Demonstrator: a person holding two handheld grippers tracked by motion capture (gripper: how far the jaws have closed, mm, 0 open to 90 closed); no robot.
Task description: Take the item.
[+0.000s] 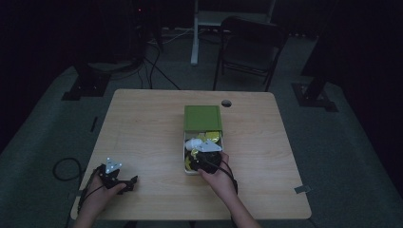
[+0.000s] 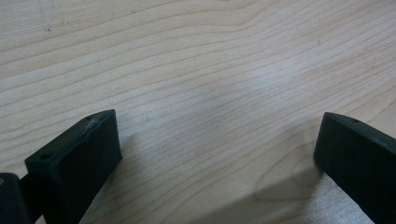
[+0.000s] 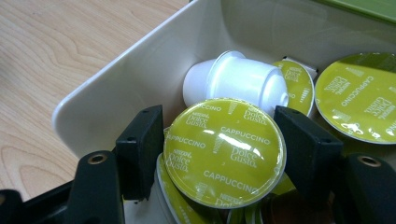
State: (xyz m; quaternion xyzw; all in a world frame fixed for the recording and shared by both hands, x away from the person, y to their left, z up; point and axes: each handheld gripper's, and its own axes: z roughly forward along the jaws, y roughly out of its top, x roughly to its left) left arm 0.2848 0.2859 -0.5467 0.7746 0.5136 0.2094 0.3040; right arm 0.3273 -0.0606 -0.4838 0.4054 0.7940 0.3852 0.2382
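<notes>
A white box [image 3: 140,70] holds several coffee capsules with green foil lids marked Cappuccino. My right gripper [image 3: 219,140] reaches into it, shut on one capsule [image 3: 224,154], with a jaw at each side of its lid. Just behind that one, a white capsule [image 3: 238,79] lies on its side. In the high view the right gripper [image 1: 203,154] sits over the box's near end [image 1: 185,164]. My left gripper [image 1: 131,183] rests at the table's front left. Its jaws stand open over bare wood [image 2: 187,56] with nothing between them.
The box's green lid [image 1: 203,117] lies hinged back on the table beyond the box. A cable hole [image 1: 226,103] sits near the far edge. Behind the table are a folding chair [image 1: 249,47] and dark stands on the floor.
</notes>
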